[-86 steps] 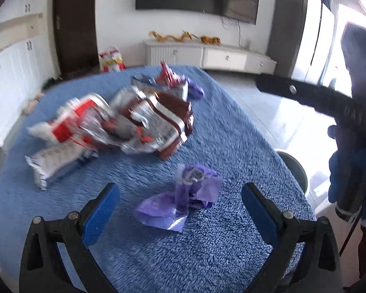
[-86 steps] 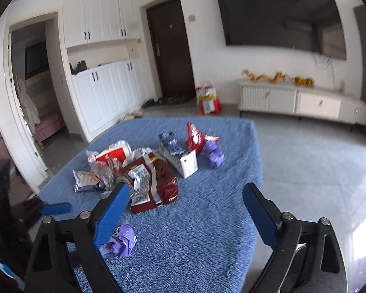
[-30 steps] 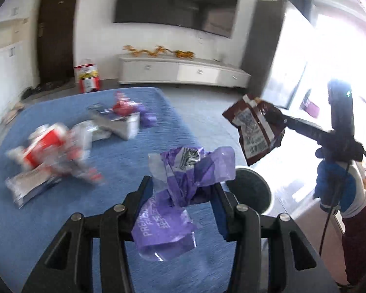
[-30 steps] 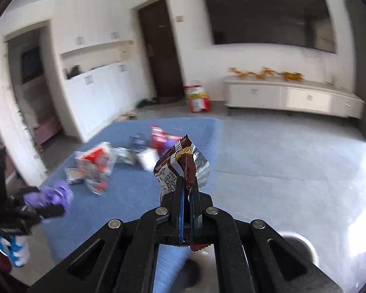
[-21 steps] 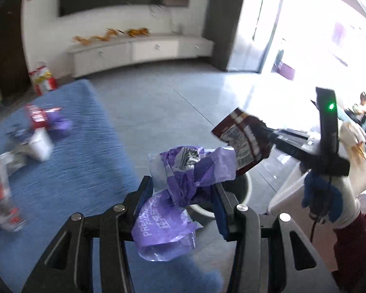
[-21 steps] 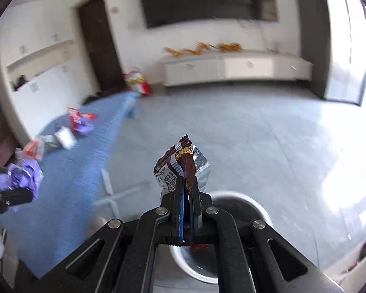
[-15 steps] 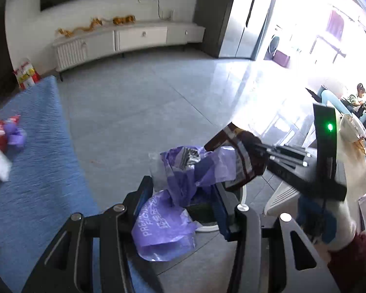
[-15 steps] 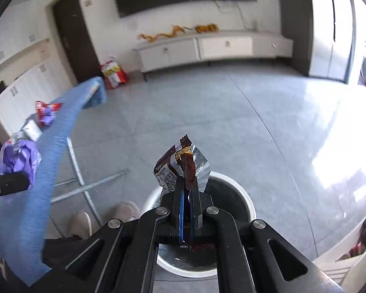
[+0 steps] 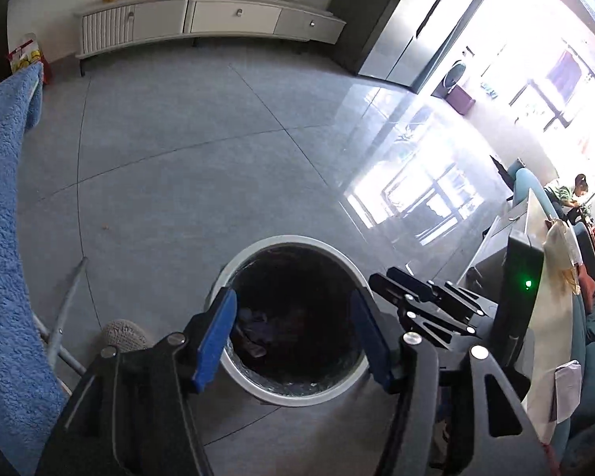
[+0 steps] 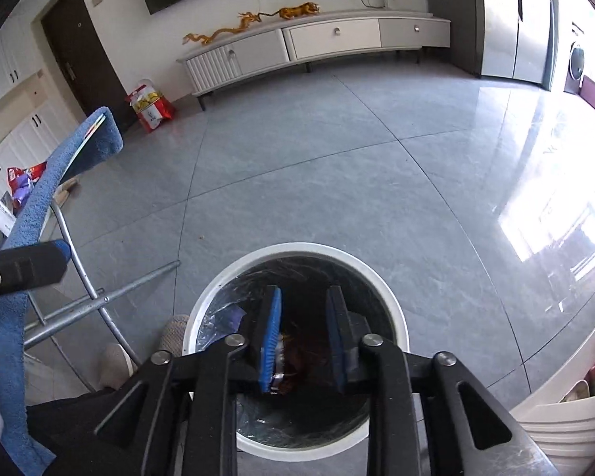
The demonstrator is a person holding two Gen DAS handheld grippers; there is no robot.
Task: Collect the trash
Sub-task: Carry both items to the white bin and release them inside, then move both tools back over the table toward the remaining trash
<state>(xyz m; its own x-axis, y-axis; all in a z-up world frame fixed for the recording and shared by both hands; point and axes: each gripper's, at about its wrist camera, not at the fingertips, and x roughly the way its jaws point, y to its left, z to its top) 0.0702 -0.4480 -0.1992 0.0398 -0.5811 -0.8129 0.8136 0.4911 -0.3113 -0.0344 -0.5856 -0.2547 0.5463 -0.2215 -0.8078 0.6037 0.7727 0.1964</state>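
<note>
We look down on the grey tiled floor (image 9: 186, 150), the largest thing in both views. At our left runs the table under its blue fleece cover (image 9: 0, 238), its edge curving up the frame (image 10: 31, 206), with crossed metal legs (image 10: 95, 301) beneath it. A few wrappers (image 10: 20, 182) lie on the far part of the cover in the right wrist view. Along the far wall stands the white TV cabinet (image 10: 317, 39) with a golden dragon figure (image 10: 226, 29) on top, and a red and white bag (image 10: 150, 107) sits on the floor beside the dark door.

Below us stands the round white-rimmed trash bin (image 9: 258, 388), lined with a dark bag (image 10: 218, 317). We hold our left gripper (image 9: 293, 333) right above its mouth, blue pads spread wide and holding nothing. Our right gripper (image 10: 303, 337) hangs over the bin (image 10: 297, 248) too, its pads parted. A brown wrapper (image 10: 297, 361) shows between and below them, down in the bin; we cannot tell whether it touches either pad. A purple wrapper (image 10: 234, 313) lies inside against the liner, and from the left wrist view we make out dim crumpled wrappers (image 9: 258, 329) at the bottom.
</note>
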